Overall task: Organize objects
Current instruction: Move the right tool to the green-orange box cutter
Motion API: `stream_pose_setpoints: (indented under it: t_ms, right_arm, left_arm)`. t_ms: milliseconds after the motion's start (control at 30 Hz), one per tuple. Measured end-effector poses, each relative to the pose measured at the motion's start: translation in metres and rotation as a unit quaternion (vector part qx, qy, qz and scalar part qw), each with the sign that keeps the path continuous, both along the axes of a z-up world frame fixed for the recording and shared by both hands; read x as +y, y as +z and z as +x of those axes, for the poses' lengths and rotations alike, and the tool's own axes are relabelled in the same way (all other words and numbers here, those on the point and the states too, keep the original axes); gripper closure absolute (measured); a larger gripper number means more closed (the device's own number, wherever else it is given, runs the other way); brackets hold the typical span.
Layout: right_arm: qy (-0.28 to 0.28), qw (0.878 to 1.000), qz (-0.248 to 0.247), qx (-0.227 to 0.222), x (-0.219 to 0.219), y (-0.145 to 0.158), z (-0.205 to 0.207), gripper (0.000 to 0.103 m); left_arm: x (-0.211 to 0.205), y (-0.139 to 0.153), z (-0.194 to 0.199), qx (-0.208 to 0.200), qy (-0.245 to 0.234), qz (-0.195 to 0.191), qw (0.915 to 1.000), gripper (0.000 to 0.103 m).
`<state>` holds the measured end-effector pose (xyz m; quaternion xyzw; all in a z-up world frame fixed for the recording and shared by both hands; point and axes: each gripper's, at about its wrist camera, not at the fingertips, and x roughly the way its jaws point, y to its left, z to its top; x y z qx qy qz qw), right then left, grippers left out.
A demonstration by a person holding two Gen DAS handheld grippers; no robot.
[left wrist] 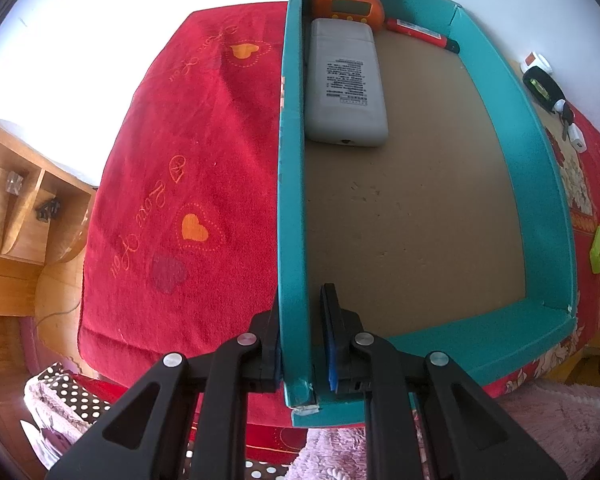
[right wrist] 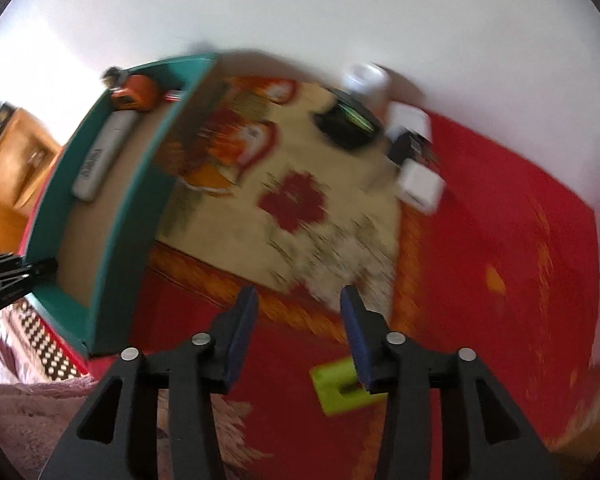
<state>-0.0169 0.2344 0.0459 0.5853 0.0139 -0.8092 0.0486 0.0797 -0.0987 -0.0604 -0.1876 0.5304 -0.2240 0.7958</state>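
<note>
Teal box: its left wall is clamped by the left gripper.
Put away: grey remote, orange clock, red pen.
Left out: black case, white chargers, green block.
Right gripper: jaws are held apart, nothing is gripped.

Matt teal cardboard tray with a bare brown board floor sits on a napped red cloth; glossy orange plastic clock, wooden shelf.
</note>
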Motion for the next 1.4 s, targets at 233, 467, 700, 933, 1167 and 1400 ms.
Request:
stream_pose_setpoints:
  t_ms: [233, 467, 700, 933, 1167, 1400]
  right_arm:
    - [-0.123, 0.991, 0.007, -0.048, 0.044, -0.014, 0.016, 0.055]
    - [-0.213, 0.973, -0.035, -0.086, 0.073, -0.025, 0.027, 0.055]
    - [-0.286, 0.947, -0.089, -0.112, 0.083, -0.040, 0.031, 0.053]
    - [-0.281, 0.949, -0.072, -0.121, 0.071, -0.050, 0.022, 0.051]
    - [-0.249, 0.961, -0.033, -0.118, 0.051, -0.053, 0.017, 0.049]
    - [-0.218, 0.969, 0.005, -0.113, 0.033, -0.054, 0.020, 0.048]
  left_arm:
    - [0.004, 0.001, 0.004, -0.001, -0.001, 0.000, 1.0000, 0.090]
    - [0.009, -0.001, 0.005, -0.003, 0.000, -0.001, 1.0000, 0.090]
    - [0.011, -0.001, 0.005, -0.004, 0.003, -0.003, 1.0000, 0.090]
    - [0.008, -0.002, -0.003, -0.004, 0.006, -0.003, 1.0000, 0.090]
    - [0.009, -0.006, -0.014, -0.004, 0.009, -0.003, 0.9999, 0.090]
    - [0.011, -0.009, -0.019, -0.004, 0.011, -0.004, 0.9999, 0.090]
